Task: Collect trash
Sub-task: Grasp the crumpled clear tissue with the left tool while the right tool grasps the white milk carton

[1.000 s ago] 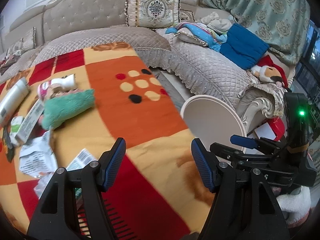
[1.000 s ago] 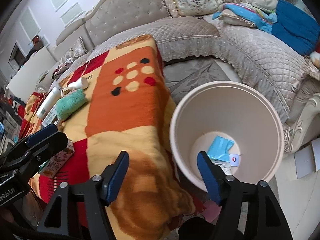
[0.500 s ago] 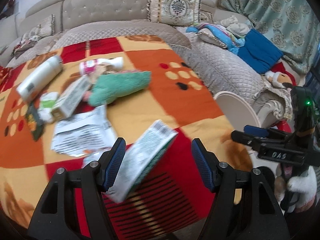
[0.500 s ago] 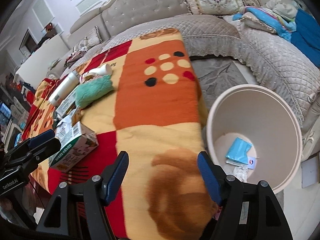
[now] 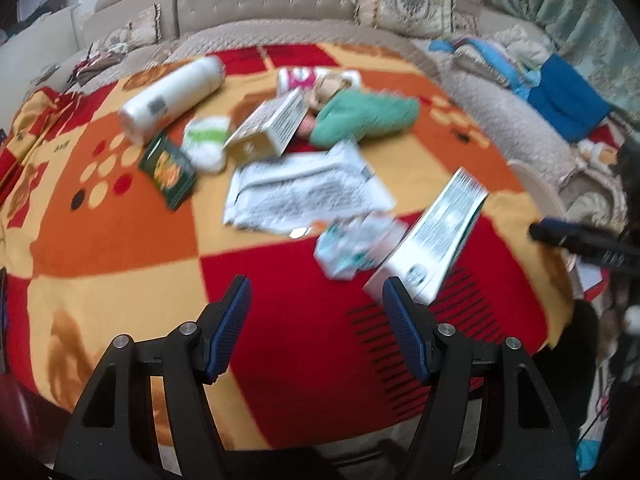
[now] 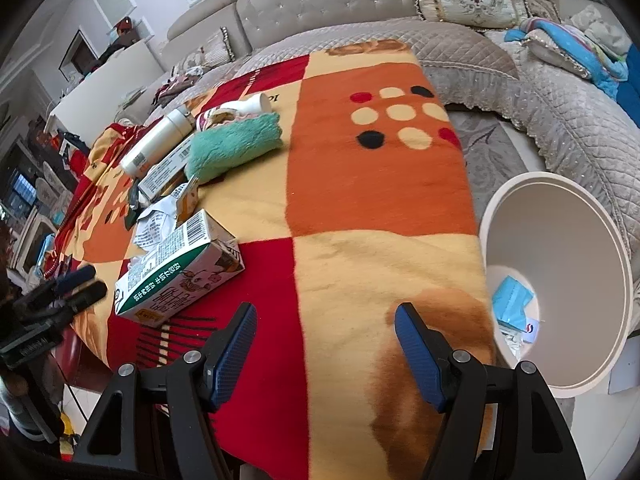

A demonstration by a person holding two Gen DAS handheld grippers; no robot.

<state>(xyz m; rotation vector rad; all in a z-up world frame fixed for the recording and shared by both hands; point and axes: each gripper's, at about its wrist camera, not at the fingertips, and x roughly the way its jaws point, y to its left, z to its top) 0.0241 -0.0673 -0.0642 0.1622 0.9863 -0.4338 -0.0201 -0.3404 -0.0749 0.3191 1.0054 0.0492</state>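
Trash lies scattered on a table under a red, orange and yellow checked blanket [image 5: 132, 240]. My left gripper [image 5: 316, 300] hangs open and empty over a red square. Just ahead of it to the right lie a green-and-white milk carton [image 5: 432, 236] and a crumpled wrapper [image 5: 352, 248]. Farther back are a printed white wrapper [image 5: 304, 196], a dark green packet [image 5: 168, 170], a small box [image 5: 268, 128] and a white bottle [image 5: 172, 96]. My right gripper [image 6: 324, 328] is open and empty above the blanket's near edge, with the milk carton [image 6: 180, 272] to its left.
A white bin [image 6: 560, 216] stands on the floor right of the table, with a blue packet [image 6: 512, 304] inside. A green fluffy cloth [image 5: 364, 118] lies among the trash. A grey quilted sofa [image 6: 560, 120] wraps around behind the table and the bin.
My left gripper has swung left from the bin side across the table, bringing the trash pile into view ahead. My right gripper has shifted left too, so the bin now sits at its right.
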